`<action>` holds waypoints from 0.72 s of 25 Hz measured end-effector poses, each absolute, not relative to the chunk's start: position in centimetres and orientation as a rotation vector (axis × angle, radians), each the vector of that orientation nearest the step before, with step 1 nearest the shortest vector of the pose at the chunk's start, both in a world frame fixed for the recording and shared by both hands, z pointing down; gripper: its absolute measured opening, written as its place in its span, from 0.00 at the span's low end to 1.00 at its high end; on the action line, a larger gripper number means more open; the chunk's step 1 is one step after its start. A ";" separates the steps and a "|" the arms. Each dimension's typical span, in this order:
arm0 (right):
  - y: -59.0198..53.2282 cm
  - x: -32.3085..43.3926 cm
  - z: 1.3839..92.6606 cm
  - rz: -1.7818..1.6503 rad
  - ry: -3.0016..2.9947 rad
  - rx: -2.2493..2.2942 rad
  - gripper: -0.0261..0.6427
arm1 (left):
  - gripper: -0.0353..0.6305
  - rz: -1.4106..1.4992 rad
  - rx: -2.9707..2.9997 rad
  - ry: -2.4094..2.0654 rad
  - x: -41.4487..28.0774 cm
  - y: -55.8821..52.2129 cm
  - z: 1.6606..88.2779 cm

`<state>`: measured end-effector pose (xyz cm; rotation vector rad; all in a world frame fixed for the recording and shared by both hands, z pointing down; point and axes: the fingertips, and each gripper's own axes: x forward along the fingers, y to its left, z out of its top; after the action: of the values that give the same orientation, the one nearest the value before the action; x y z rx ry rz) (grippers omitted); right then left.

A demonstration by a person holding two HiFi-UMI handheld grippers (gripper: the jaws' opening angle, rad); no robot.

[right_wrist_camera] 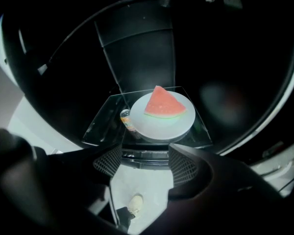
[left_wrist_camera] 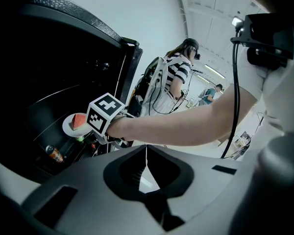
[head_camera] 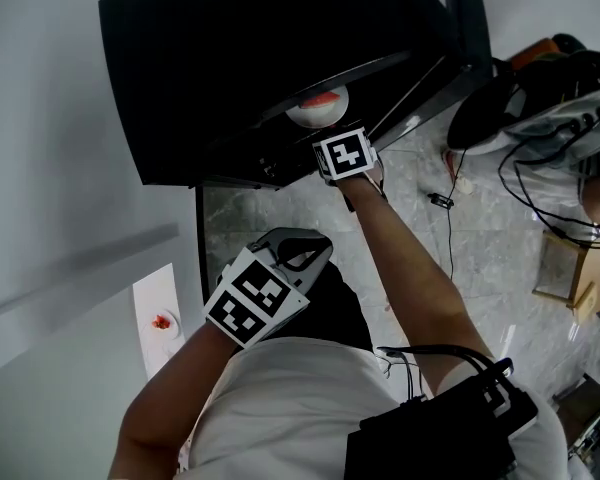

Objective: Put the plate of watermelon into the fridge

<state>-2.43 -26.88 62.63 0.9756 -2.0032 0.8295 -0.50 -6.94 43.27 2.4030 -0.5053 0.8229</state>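
A white plate (right_wrist_camera: pixel 161 117) carrying a red watermelon wedge (right_wrist_camera: pixel 162 103) rests on a glass shelf (right_wrist_camera: pixel 104 121) inside the open black fridge (head_camera: pixel 240 58). My right gripper (right_wrist_camera: pixel 146 155) is open, and its tips stop just short of the plate's near rim with nothing between them. From the head view, the plate (head_camera: pixel 318 109) lies just past the right gripper (head_camera: pixel 332 140) at the fridge opening. The left gripper (head_camera: pixel 298 253) hangs back near my body; its jaws (left_wrist_camera: pixel 146 165) meet, shut on nothing. It looks out at the plate (left_wrist_camera: pixel 74 124) and the watermelon wedge (left_wrist_camera: pixel 79 120).
A drink can (right_wrist_camera: pixel 128 120) stands on the shelf left of the plate. The fridge door (head_camera: pixel 460 18) hangs open to the right. A white counter (head_camera: pixel 70 298) at the left holds a small dish (head_camera: pixel 162 322). Cables (head_camera: pixel 450 208) trail over the marble floor. Another person (left_wrist_camera: pixel 179 75) stands behind.
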 end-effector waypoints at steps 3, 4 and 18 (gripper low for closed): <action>-26.4 -1.4 61.5 0.788 -1.998 1.014 0.50 | 0.07 0.824 2.414 -0.497 -0.4 -6.0 42.4; -26.0 -1.0 61.2 0.789 -1.992 1.019 0.50 | 0.07 0.824 2.418 -0.493 -0.3 -5.7 42.1; -16.5 1.9 53.3 0.734 -2.034 1.067 0.21 | 0.07 0.796 2.472 -0.429 -0.5 1.9 36.2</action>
<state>1.85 -16.51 53.27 1.0666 -2.0342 0.7345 -0.48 1.92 36.21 2.4720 -0.4294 0.7962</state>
